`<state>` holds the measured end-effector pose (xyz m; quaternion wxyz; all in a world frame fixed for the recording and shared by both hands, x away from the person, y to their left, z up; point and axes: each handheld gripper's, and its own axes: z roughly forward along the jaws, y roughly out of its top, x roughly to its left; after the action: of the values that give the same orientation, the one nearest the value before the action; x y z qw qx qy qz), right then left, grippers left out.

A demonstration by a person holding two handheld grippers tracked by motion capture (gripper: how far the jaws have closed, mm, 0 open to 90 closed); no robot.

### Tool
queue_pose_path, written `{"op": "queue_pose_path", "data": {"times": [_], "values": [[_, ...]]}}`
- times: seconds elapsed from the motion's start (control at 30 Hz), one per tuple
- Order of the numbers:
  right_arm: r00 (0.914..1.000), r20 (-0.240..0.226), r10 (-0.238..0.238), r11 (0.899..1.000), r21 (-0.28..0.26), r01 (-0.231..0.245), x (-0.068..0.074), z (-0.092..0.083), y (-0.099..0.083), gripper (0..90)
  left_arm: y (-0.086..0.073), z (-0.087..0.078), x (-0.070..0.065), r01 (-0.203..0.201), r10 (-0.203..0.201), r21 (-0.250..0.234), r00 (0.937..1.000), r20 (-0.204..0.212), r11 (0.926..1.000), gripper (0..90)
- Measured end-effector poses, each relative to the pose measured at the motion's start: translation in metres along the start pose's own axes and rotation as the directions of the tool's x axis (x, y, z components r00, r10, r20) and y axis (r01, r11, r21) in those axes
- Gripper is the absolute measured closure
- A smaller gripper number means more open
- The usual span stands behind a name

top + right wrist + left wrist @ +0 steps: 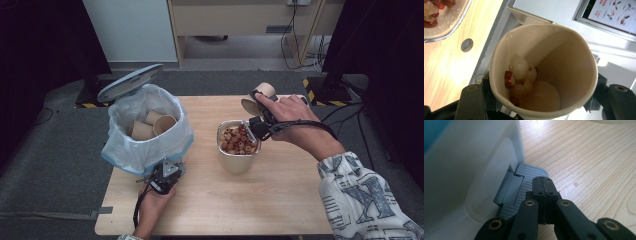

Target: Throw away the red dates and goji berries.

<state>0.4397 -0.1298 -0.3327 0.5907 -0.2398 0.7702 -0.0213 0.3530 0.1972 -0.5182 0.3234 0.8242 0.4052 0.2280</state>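
A white pedal bin (145,130) lined with a plastic bag stands on the table's left, its lid (130,82) raised and paper cups (152,125) inside. My left gripper (165,175) is at the bin's base. In the left gripper view its jaws (543,181) are shut with nothing between them, the tips resting on the grey foot pedal (524,180). My right gripper (256,102) is shut on a paper cup (260,95), tilted above the far rim of a foil container (237,162) of fruit pieces (240,140). Inside the squeezed cup (564,55), a few pale and red pieces (520,72) cling to the wall.
The wooden table (280,200) has bare room at the front and right. A round hole (467,45) in the tabletop lies near the foil container's rim (446,27). The bin's wall (474,165) stands close to the left of the left jaws. Cables lie on the floor behind the table.
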Motion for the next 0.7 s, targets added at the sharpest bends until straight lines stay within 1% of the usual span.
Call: {"op": "queue_pose_path", "data": {"times": [0.03, 0.1, 0.13, 0.2, 0.23, 0.27, 0.33, 0.47, 0.5, 0.6, 0.67, 0.7], "values": [[0.9999, -0.001, 0.013, 1.0, -0.003, -0.013, 0.001, 0.001, -0.002, 33.7, 0.0, 0.0, 0.0, 0.0, 0.0, 0.0, 1.0, 0.0, 1.0, 89.8], [0.9995, -0.009, 0.03, 1.0, 0.009, -0.03, 0.001, 0.0, -0.005, 33.7, 0.0, 0.0, 0.0, 0.001, -0.001, 0.0, 1.0, 0.0, 1.0, 89.8], [0.9991, -0.007, 0.041, 0.999, -0.002, -0.041, 0.001, 0.001, -0.006, 33.7, 0.0, 0.0, 0.0, 0.0, 0.0, 0.0, 1.0, 0.0, 1.0, 89.8], [0.9988, -0.01, 0.049, 0.999, 0.005, -0.049, 0.001, 0.001, -0.008, 33.7, 0.0, 0.0, 0.0, 0.001, -0.001, 0.0, 1.0, 0.0, 1.0, 89.8], [0.9977, -0.011, 0.067, 0.998, -0.007, -0.067, 0.002, 0.002, -0.01, 33.7, 0.0, 0.0, 0.0, 0.001, -0.001, 0.0, 1.0, 0.0, 1.0, 89.8], [0.9971, -0.018, 0.075, 0.997, 0.002, -0.075, 0.002, 0.001, -0.011, 33.7, 0.0, 0.0, 0.0, 0.001, -0.001, 0.0, 1.0, 0.0, 1.0, 89.8], [0.9957, -0.019, 0.091, 0.996, -0.001, -0.091, 0.003, 0.001, -0.014, 33.7, 0.0, 0.0, 0.0, 0.001, -0.001, -0.001, 1.0, 0.001, 1.0, 89.8], [0.9898, -0.026, 0.14, 0.99, -0.009, -0.14, 0.006, 0.001, -0.018, 33.7, 0.0, 0.0, 0.0, 0.0, 0.0, -0.001, 1.0, 0.0, 1.0, 89.8], [0.989, -0.029, 0.145, 0.989, -0.007, -0.146, 0.006, 0.001, -0.019, 33.7, 0.0, 0.0, 0.0, 0.0, 0.0, -0.001, 1.0, 0.0, 1.0, 89.8], [0.9803, -0.031, 0.195, 0.981, -0.019, -0.195, 0.007, 0.001, -0.024, 33.7, 0.0, 0.0, 0.0, 0.0, 0.0, -0.001, 1.0, 0.0, 1.0, 89.8], [0.9732, -0.032, 0.228, 0.973, -0.025, -0.229, 0.007, 0.001, -0.027, 33.7, 0.0, 0.0, 0.0, 0.004, -0.004, -0.001, 1.0, 0.002, 1.0, 89.8], [0.9656, -0.033, 0.258, 0.965, -0.031, -0.259, 0.006, 0.001, -0.03, 33.7, 0.0, 0.0, 0.0, 0.004, -0.004, -0.001, 1.0, 0.002, 1.0, 89.8]]}}
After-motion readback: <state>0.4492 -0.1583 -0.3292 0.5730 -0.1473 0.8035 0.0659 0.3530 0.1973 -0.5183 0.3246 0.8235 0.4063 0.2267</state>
